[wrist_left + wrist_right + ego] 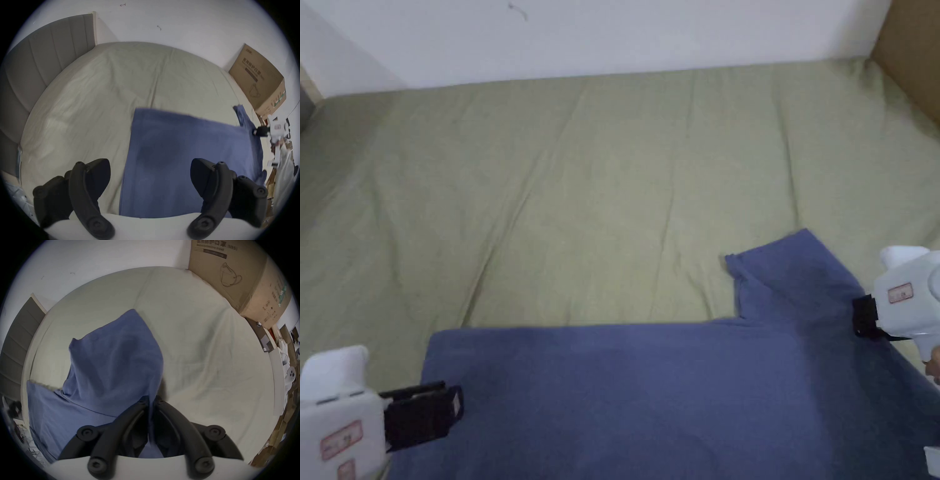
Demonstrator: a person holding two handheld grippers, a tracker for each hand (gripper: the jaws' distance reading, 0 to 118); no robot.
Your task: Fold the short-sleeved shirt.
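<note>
**Right pinch on, left not yet gripping**

Green bed sheet (600, 187) is the work surface, white wall behind it. Head view: blue shirt (650, 400) lies flat on the near part of the sheet, one sleeve (781, 275) sticking out toward the wall. Left gripper (434, 409) sits at the shirt's left edge; right gripper (862, 317) is at the shirt's right edge, below the sleeve.

Left gripper view: jaws spread wide around the left gripper (150, 177), nothing between them; shirt (186, 146) hem edge runs under the gap. Cardboard box (259, 78) beyond the shirt's far end.

Right gripper view: right gripper (151, 400) clamped on a fold of shirt (113, 361), cloth tented up from the pinch.

Advice: drop the left jaws onto the hem corner, take both layers, close fully before lifting. Then raise both ends level so the fold line stays straight; uneven pull would probably skew the shirt.
</note>
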